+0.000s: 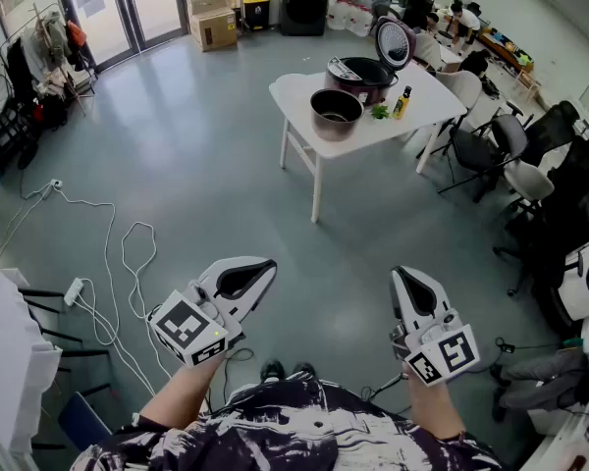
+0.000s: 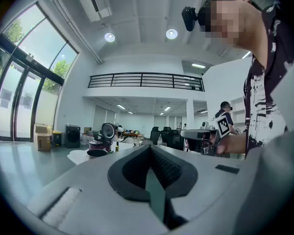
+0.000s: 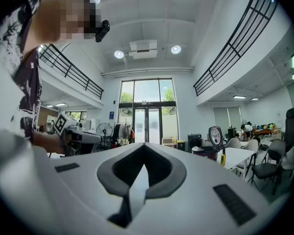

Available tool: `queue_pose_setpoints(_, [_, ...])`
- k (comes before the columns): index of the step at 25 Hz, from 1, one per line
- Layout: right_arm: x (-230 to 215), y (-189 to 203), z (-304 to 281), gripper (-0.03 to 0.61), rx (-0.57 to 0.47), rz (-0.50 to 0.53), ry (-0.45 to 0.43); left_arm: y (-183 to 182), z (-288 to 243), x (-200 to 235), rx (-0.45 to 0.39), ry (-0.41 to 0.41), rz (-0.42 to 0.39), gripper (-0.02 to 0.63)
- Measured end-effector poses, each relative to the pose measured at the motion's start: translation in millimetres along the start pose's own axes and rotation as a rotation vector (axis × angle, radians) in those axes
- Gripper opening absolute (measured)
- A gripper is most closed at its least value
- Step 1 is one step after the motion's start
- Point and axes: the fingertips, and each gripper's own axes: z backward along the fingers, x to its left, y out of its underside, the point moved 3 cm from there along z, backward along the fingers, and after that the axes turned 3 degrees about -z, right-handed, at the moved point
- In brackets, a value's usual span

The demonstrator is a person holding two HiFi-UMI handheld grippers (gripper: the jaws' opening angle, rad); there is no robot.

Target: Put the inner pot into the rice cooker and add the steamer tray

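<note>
L claw (image 1: 262,264): jaws together, empty.
R claw (image 1: 408,274): same, nothing btw jaws.
Inner pot (image 1: 336,112): on white table (image 1: 293,94), beside rice cooker (image 1: 366,75), well apart from claws.
Risk: floor cables (image 1: 124,253) near the walking path, trip possible; pot rim may slip if gripped shallow.

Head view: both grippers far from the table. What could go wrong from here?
1. Loose cables snake over the floor at the left; a trip hazard on the walk over.
2. The inner pot sits near the table's front edge; a poor grip could push it off.
3. The bottle stands close beside the rice cooker; it might get knocked over during loading.
</note>
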Motion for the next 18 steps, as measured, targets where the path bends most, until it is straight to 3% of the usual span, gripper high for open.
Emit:
queue_pose_setpoints(12, [-1.4, 5.9, 4.1, -0.003, -0.007, -0.008, -0.011, 5.5, -1.4, -4.0, -0.001, -0.007, 0.005, 0.005])
queue_pose_setpoints(16, [-1.1, 2.1, 3.8, 0.007, -0.064, -0.052, -0.056, 6.4, -3.8, -5.6, 0.004, -0.010, 0.008, 0.005])
queue_pose_setpoints(18, [-0.8, 0.1, 1.6, 0.448, -0.107, -0.062, -0.057, 8.1, -3.9, -6.5, 0.006, -0.015, 0.009, 0.005])
